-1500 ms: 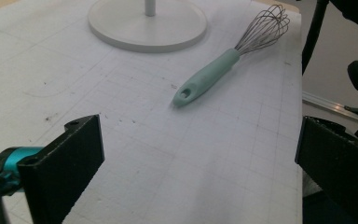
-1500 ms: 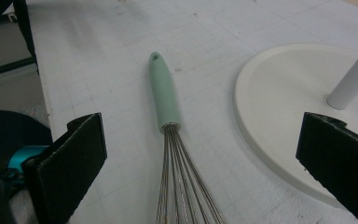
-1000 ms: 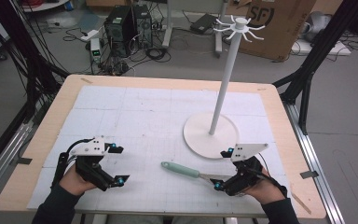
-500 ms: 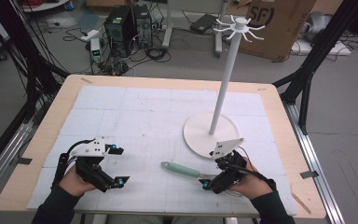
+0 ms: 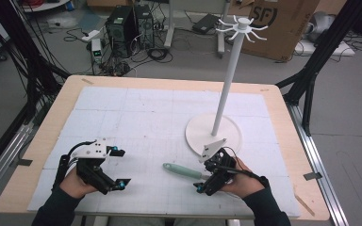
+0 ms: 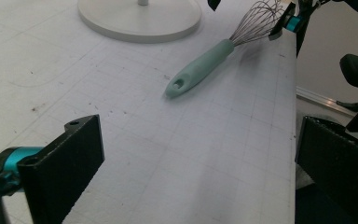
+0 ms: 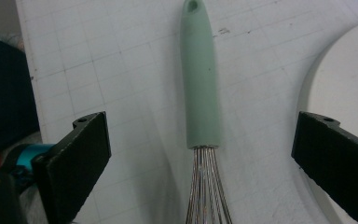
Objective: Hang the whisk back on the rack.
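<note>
The whisk (image 5: 183, 171) lies flat on the white mat (image 5: 146, 122) near the front edge of the counter (image 5: 283, 117), its green handle (image 7: 199, 79) pointing toward my left side and its wires (image 7: 205, 186) under my right tongs (image 5: 212, 176). In the right gripper view I see those tongs spread wide, one jaw on each side of the whisk where handle meets wires, neither jaw touching it. Just beyond my right hand (image 5: 245, 181) sits the round base of the white stand (image 5: 226, 89), whose pole rises to a ring of hooks. My left tongs (image 5: 115, 167) are spread too, holding nothing, well apart from the whisk at the front left of the mat.
</note>
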`<state>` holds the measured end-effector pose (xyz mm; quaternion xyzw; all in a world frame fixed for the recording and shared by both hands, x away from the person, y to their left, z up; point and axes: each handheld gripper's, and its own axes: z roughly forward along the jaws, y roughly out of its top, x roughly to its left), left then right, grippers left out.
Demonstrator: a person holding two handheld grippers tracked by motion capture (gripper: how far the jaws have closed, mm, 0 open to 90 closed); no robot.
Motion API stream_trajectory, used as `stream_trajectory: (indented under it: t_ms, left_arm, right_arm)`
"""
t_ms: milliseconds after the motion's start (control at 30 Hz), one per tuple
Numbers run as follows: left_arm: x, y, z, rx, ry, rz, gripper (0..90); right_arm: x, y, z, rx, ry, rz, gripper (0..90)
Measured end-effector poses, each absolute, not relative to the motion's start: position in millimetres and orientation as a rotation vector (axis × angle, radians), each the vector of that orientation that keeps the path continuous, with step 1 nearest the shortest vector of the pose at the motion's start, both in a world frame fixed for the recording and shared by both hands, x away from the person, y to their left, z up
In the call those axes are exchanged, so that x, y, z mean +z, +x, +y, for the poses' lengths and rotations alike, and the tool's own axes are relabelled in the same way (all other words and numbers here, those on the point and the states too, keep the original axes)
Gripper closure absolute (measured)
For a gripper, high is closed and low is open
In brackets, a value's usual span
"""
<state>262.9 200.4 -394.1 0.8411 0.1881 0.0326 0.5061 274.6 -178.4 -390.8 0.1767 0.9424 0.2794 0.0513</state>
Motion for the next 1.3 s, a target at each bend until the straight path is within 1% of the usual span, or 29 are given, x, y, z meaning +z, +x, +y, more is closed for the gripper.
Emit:
stream_trajectory:
  t_ms: [800, 1067, 1300]
  left_arm:
    - [-395, 263, 199, 0.071, 2.035, 0.453, 1.7]
    - [-396, 263, 199, 0.077, 2.037, 0.457, 1.7]
    - [-396, 263, 198, 0.074, 2.041, 0.451, 1.7]
  right_arm:
    - [-391, 288, -170, 0.735, 0.477, 3.045, 3.4]
    - [-390, 294, -158, 0.644, 0.455, 3.073, 3.6]
    - [-394, 298, -144, 0.539, 0.452, 3.08, 5.5]
